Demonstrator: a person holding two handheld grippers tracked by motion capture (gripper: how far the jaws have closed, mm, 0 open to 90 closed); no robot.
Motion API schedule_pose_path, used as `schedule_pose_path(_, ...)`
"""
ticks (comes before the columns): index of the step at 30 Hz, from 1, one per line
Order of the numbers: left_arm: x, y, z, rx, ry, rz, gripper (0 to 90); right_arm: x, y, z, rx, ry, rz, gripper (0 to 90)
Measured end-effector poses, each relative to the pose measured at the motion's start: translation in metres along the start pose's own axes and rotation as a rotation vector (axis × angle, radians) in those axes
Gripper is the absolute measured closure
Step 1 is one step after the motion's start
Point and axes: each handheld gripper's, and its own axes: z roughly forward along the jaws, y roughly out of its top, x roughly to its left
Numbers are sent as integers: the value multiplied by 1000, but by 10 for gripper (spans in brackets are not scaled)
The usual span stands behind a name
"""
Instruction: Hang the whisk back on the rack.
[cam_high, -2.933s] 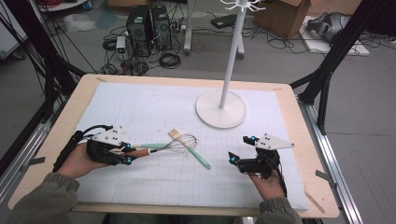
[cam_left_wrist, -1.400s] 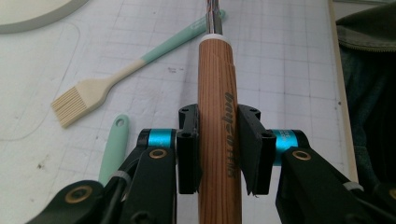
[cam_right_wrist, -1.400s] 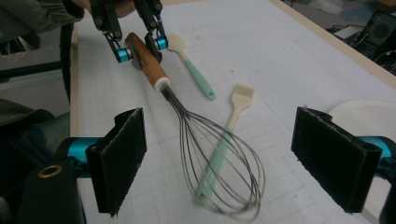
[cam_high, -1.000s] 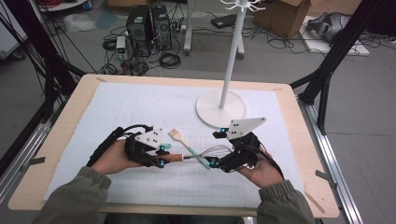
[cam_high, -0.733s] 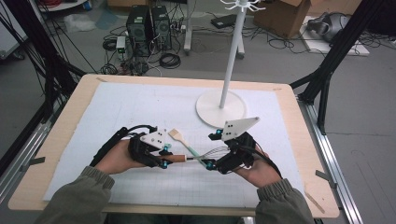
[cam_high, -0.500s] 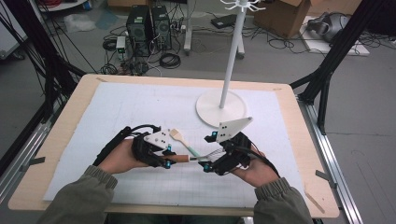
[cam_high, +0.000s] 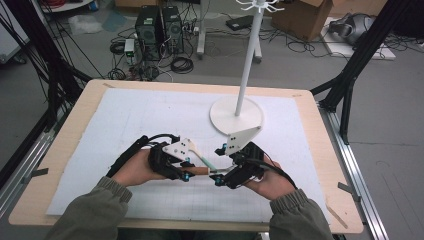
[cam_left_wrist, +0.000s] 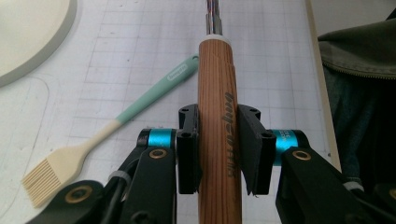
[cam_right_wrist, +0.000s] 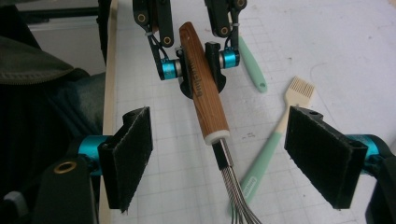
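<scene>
Whisk handle (cam_left_wrist: 217, 126) bears dark lettering, unreadable; left claw (cam_left_wrist: 217, 149) grips it.

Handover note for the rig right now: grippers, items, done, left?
Left gripper: shut on the whisk's wooden handle, holding it above the mat.
Right gripper: jaws wide apart and just been closing a little, either side of the whisk's wire end, pads not touching.
Pastry brush: lying on the mat under the whisk.
White stand: upright at the far side.
Done: whisk lifted and presented to the right gripper.
Left: likely close the right gripper on the whisk, then release the left.
</scene>
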Motion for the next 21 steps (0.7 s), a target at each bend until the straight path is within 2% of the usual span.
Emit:
schedule_pose_path(6,-1,6,3,-3,-5,10,704,1,1,6,49,10,-12,245)
schedule_pose_path(14,-1,7,6,-4,-10,10,704,1,2,10,76,1,-19,271)
schedule_pose_path(21,-2,8,7,-6,-14,10,704,0,3,16,126,8,-54,304)
